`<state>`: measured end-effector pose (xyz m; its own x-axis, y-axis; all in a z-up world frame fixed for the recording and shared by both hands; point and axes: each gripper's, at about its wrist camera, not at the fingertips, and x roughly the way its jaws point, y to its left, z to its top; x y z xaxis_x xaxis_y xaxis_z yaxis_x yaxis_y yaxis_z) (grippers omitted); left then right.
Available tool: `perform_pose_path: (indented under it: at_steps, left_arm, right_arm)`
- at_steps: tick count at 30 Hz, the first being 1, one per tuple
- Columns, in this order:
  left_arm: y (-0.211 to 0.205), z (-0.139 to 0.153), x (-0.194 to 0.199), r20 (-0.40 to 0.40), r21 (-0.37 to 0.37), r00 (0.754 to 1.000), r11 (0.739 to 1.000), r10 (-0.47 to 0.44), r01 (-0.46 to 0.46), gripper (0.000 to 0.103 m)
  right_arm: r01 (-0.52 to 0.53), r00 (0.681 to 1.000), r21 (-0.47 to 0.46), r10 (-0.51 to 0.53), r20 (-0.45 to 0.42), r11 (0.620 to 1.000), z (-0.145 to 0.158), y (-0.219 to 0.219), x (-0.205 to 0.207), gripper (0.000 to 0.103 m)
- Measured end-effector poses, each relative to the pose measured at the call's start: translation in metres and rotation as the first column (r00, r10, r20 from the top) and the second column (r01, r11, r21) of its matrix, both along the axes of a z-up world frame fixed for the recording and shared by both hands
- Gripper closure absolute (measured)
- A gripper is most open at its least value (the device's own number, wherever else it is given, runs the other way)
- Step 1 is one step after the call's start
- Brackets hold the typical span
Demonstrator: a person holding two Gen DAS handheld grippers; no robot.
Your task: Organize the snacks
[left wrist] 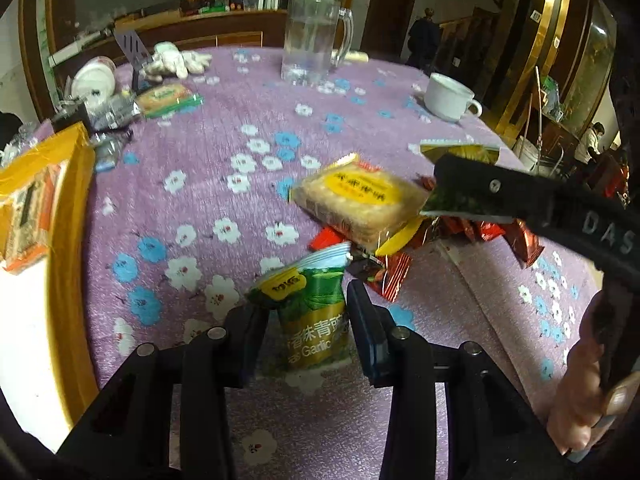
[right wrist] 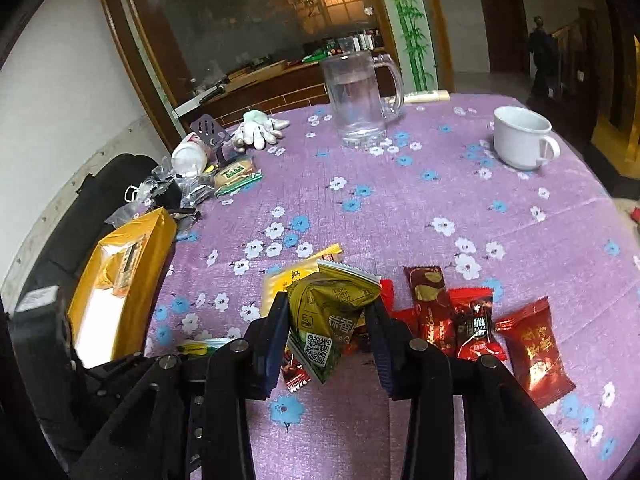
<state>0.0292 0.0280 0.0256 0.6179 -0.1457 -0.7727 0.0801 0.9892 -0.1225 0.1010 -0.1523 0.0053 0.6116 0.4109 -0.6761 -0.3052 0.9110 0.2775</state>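
Note:
My left gripper is shut on a green garlic pea packet just above the purple floral tablecloth. My right gripper is shut on another green and gold pea packet above the snack pile; in the left wrist view its black finger shows over the pile. The pile holds a yellow cracker pack and several red candy packets. An open yellow box with a packet inside stands at the left table edge.
A glass mug with water and a white cup stand at the far side. White gloves, a tipped white cup, wrappers and a green biscuit pack lie at the far left.

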Motion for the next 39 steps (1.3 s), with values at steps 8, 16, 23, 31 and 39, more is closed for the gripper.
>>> perform_pose_path:
  at_steps: [8,16,23,31,39]
  left_arm:
    - [0.007,0.006,0.000,0.037,-0.007,0.999,0.999,0.040,-0.040,0.066]
    - [0.009,0.006,0.001,0.039,-0.008,0.998,0.999,0.052,-0.052,0.066]
    - [0.011,0.003,0.003,0.024,-0.006,0.998,0.998,0.063,-0.063,0.066]
    - [0.011,0.000,0.004,0.009,0.001,0.998,0.998,0.065,-0.065,0.066]
    - [0.011,-0.002,0.005,0.002,0.007,0.998,0.998,0.063,-0.063,0.066]
  right_arm:
    - [0.007,0.995,-0.093,0.003,0.104,0.996,0.010,0.014,-0.018,0.064]
    - [0.040,0.991,-0.181,-0.016,0.134,0.983,0.005,0.021,-0.020,0.063]
    - [0.086,0.984,-0.269,-0.039,0.175,0.959,0.002,0.026,-0.021,0.063]
    - [0.119,0.978,-0.323,-0.054,0.203,0.939,0.000,0.028,-0.023,0.063]
    - [0.123,0.974,-0.340,-0.048,0.222,0.932,0.002,0.029,-0.024,0.063]
